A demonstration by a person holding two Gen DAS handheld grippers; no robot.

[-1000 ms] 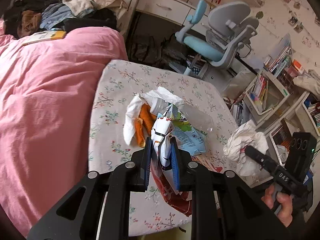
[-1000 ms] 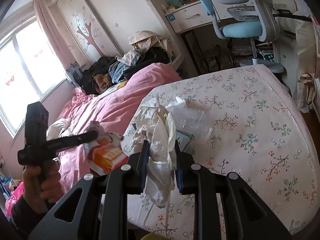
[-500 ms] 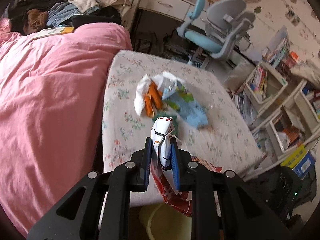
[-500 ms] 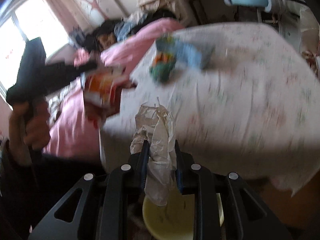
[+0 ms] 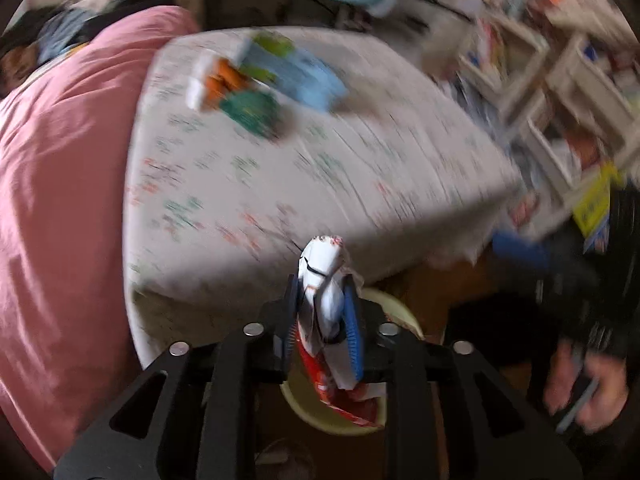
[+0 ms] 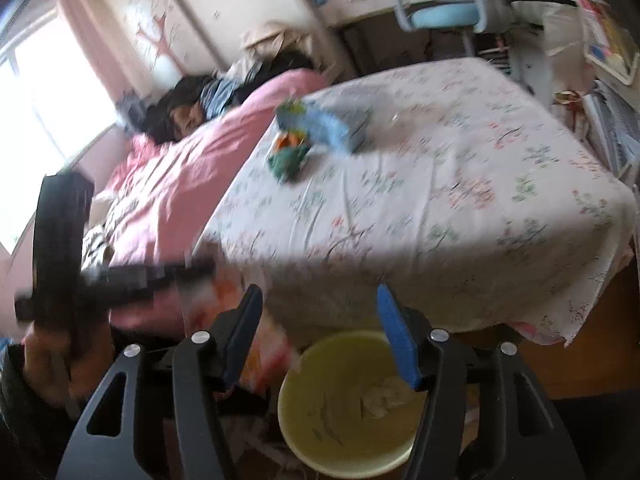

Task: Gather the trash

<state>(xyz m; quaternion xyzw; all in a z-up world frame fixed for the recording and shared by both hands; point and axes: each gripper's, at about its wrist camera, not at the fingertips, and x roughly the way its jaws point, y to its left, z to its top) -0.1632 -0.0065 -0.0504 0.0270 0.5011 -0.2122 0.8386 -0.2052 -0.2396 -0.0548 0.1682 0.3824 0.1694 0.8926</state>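
While the right gripper (image 6: pixel 320 330) has just spread empty, crumpled white tissue (image 6: pixel 384 398) lies below in the round yellow bin (image 6: pixel 320 432).

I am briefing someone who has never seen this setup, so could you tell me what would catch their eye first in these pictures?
Probably the white-and-red snack wrapper between the fingers of the left gripper, hanging over the yellow bin on the floor by the table's near edge. Next, the right gripper, its jaws just opened and empty above that bin, where a crumpled white wad lies. Further back, colourful wrappers lie on the floral tablecloth beside the pink bed.
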